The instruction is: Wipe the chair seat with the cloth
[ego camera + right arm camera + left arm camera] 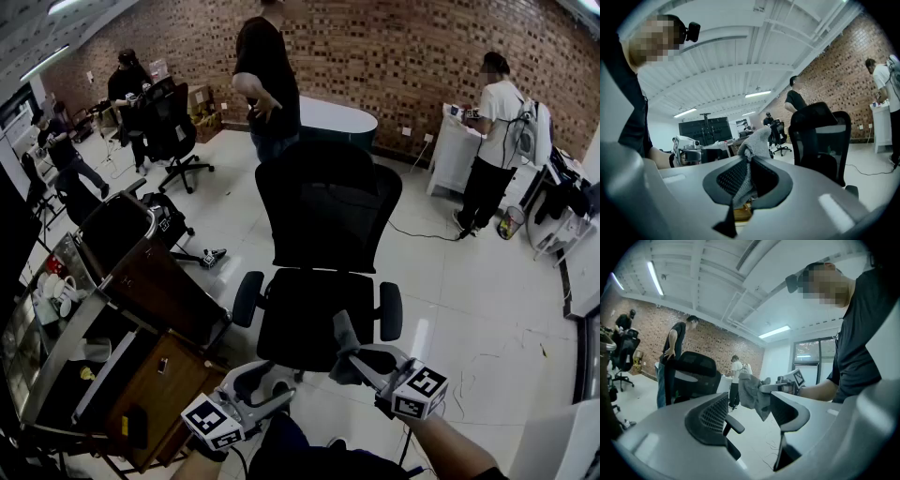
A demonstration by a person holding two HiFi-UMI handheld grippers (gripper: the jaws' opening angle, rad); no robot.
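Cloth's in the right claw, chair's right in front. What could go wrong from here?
1. The cloth is pinched by a narrow fold in the right claw; wiping drag could pull it free.
2. The armrests flank the chair seat; a wide sweep may knock one.
3. The left claw is open and empty, so nothing steadies the chair if pushed.

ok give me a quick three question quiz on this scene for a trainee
1. True or false: the grey cloth is spread flat on the office chair seat.
2. Which gripper holds the cloth? A: left gripper. B: right gripper.
3. Fill in: the left gripper's jaws are ____, with nothing between them.

Key: 1 false, it is bunched in a gripper's jaws; 2 B; 3 open.
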